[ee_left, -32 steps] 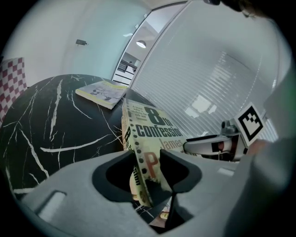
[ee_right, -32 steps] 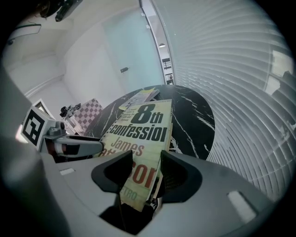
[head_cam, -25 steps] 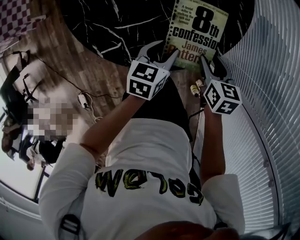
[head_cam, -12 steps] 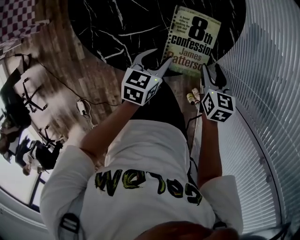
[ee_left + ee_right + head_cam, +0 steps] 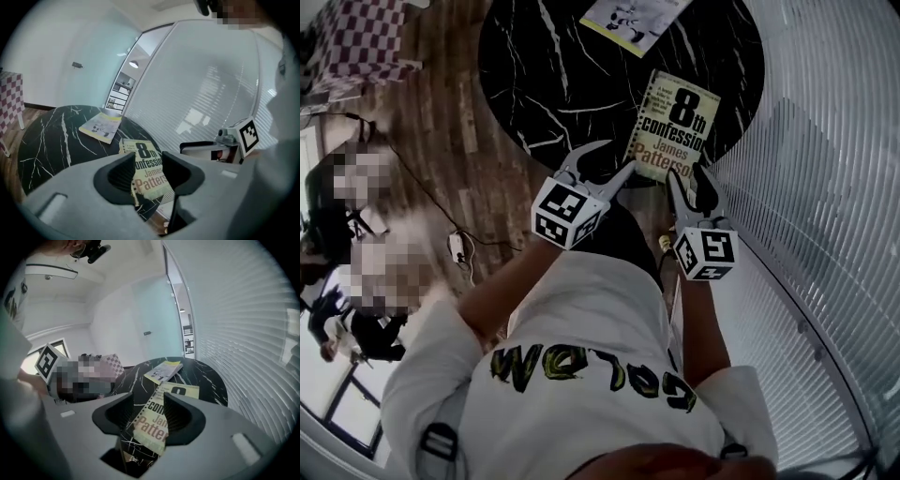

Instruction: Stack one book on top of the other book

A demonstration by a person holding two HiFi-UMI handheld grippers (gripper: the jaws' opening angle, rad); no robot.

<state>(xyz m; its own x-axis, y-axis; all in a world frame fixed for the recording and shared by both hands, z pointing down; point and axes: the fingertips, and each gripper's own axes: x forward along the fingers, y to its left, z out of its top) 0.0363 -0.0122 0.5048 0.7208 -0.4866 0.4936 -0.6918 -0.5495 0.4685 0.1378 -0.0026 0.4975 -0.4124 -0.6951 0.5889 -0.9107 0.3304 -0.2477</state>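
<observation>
The "8th confession" book (image 5: 675,127) lies flat near the front right rim of the round black marble table (image 5: 553,75). A second, yellow-edged book (image 5: 633,19) lies farther back on it. My left gripper (image 5: 616,157) hovers open off the first book's near left corner. My right gripper (image 5: 687,178) hovers off its near right corner, its jaws closing a little with nothing between them. In the left gripper view the left gripper (image 5: 148,159) frames the first book (image 5: 145,152) with the yellow book (image 5: 101,125) beyond. The right gripper (image 5: 149,399) frames the first book (image 5: 180,391) and the yellow book (image 5: 164,370).
A glass wall with blinds (image 5: 825,187) runs close along the right. Wooden floor (image 5: 459,122) with cables (image 5: 469,248) lies to the left, and a checked seat (image 5: 356,47) stands at the far left. People are blurred at the left edge.
Both grippers have lifted and drawn back from the near edge of the "8th confession" book. The head view now takes in more of the table and the second book.
</observation>
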